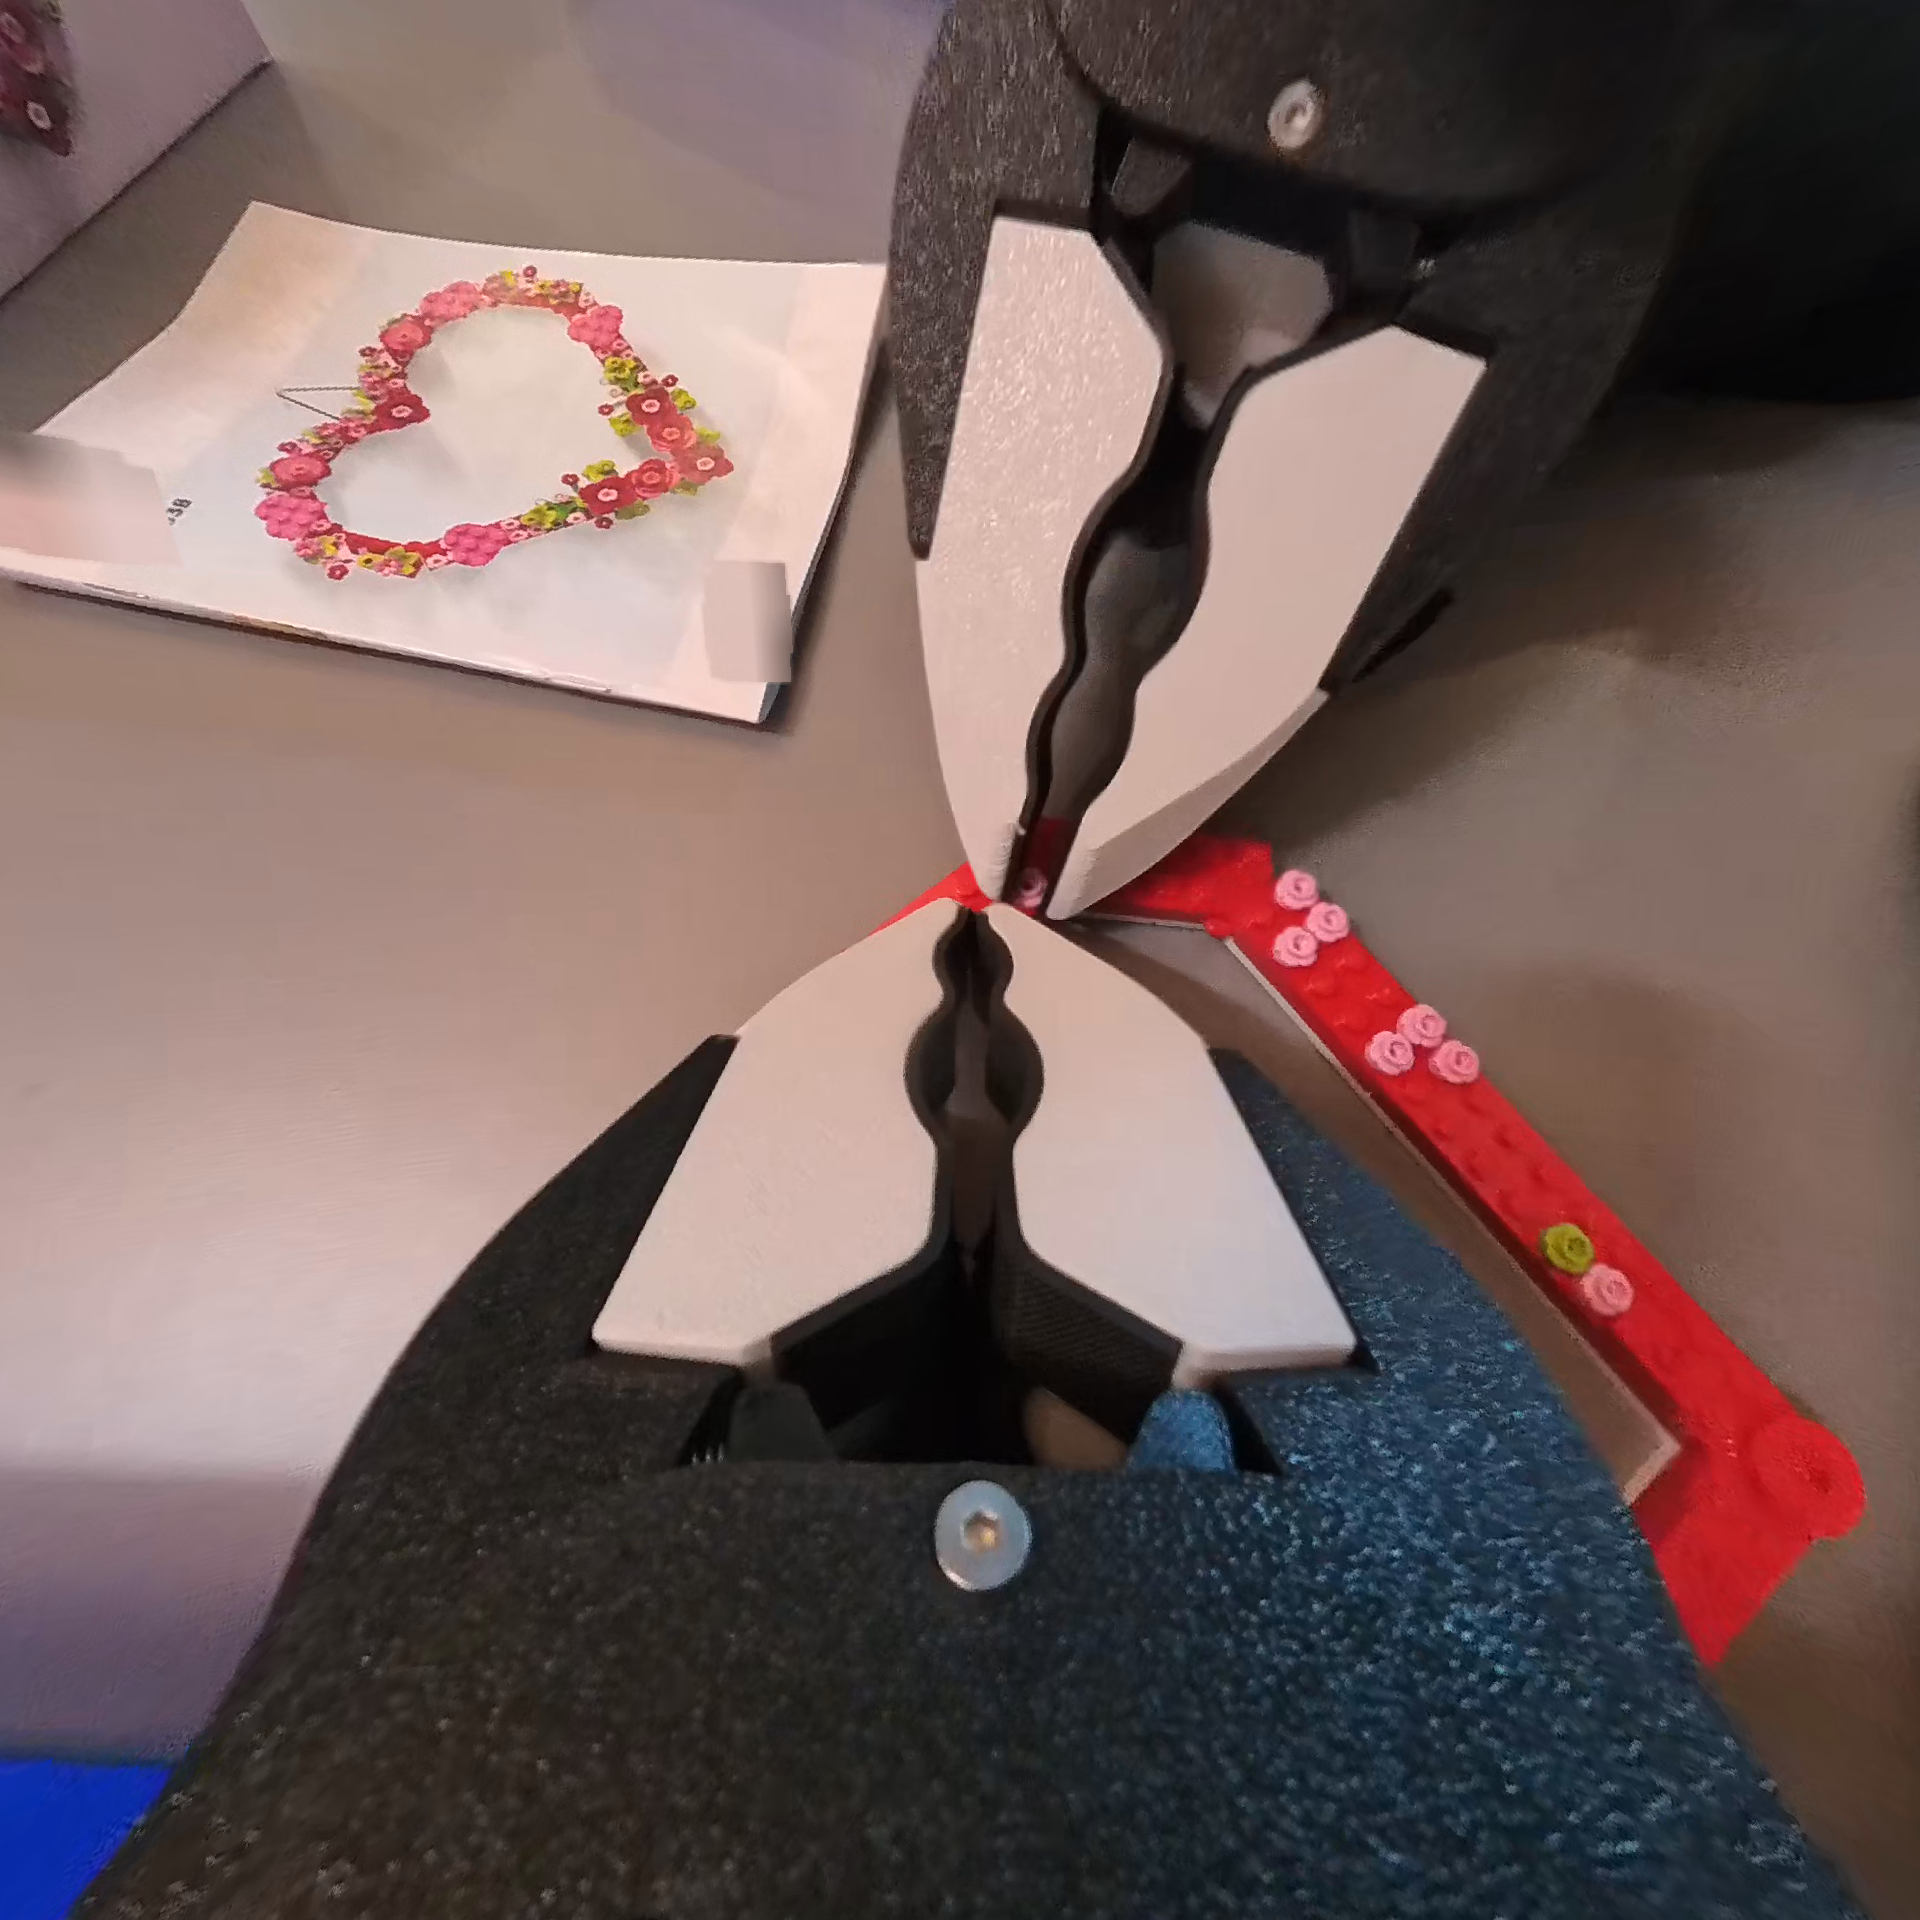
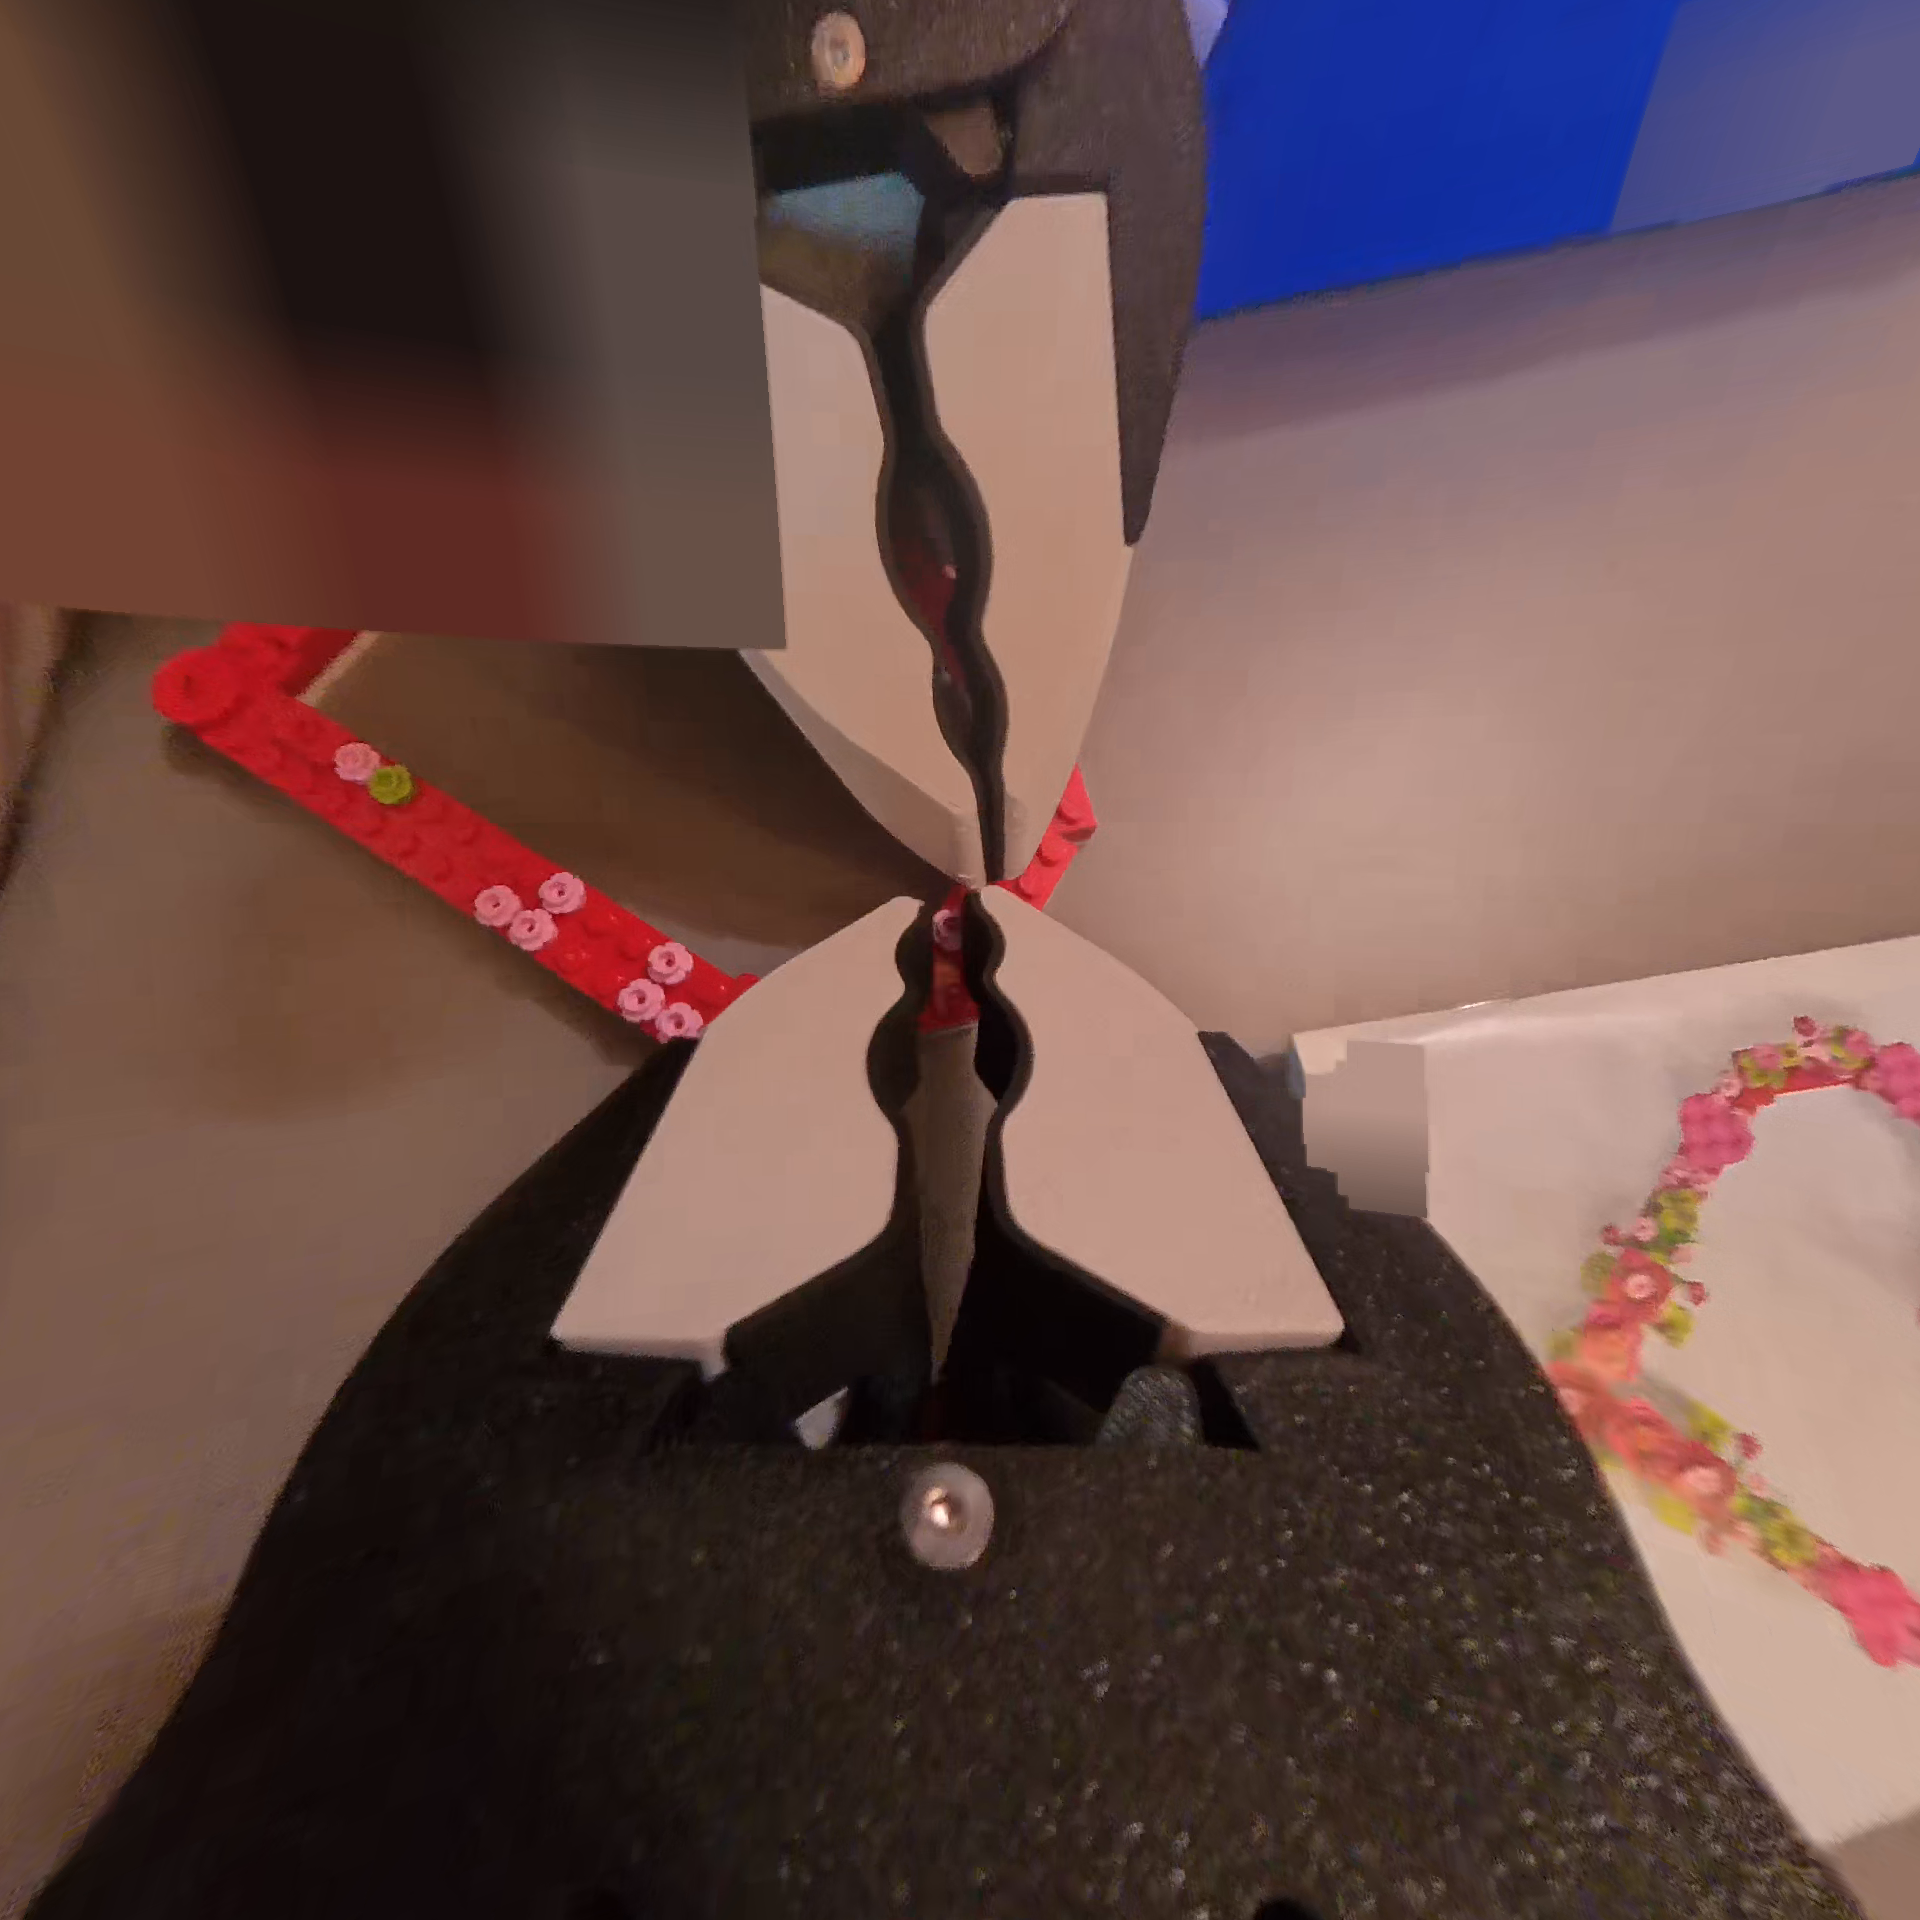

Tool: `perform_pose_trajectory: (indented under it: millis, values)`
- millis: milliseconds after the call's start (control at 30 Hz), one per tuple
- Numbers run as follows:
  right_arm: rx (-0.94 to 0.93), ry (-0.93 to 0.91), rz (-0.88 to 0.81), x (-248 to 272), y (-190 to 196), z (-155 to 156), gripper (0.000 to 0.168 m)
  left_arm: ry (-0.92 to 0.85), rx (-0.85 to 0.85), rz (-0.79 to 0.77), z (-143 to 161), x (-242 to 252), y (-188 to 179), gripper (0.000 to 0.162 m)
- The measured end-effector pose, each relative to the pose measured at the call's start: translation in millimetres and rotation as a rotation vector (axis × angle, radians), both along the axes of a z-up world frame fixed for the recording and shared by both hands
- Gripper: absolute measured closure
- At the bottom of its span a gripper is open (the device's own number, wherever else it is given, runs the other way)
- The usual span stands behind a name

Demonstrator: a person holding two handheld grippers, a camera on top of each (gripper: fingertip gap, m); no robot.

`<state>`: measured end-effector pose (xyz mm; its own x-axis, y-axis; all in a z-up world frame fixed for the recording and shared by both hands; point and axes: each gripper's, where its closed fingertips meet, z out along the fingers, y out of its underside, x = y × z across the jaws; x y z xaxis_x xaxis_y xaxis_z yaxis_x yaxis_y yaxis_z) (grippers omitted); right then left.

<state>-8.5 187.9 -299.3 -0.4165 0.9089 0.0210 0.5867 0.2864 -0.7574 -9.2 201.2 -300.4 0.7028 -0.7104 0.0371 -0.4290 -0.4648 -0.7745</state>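
Left gripper pinching shut at red frame corner; right gripper, at 12 o'clock, probably nipping pink flower. Misaligned press risks popping it off.

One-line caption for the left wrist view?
Two hand-held grippers meet tip to tip over a red brick frame, a pink flower stud between them.

The left gripper had its jaws closed tip to tip, resting at the corner of a red brick frame on the grey table. The right gripper met it from the far side, pinching a small pink flower piece there. An instruction booklet picturing a floral heart lay toward the table's far left edge.
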Motion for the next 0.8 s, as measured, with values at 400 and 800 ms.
perform_pose_trajectory:
  millis: [400, 800]
  values:
    - [0.009, 0.295, -0.118, 29, 46, 103, 0.164, -0.004, 0.017, -0.007, 0, 2, -2, 0.161]
    - [0.054, -0.048, -0.912, 197, 377, 192, 0.163, -0.024, 0.013, 0.017, 1, -5, -3, 0.153]
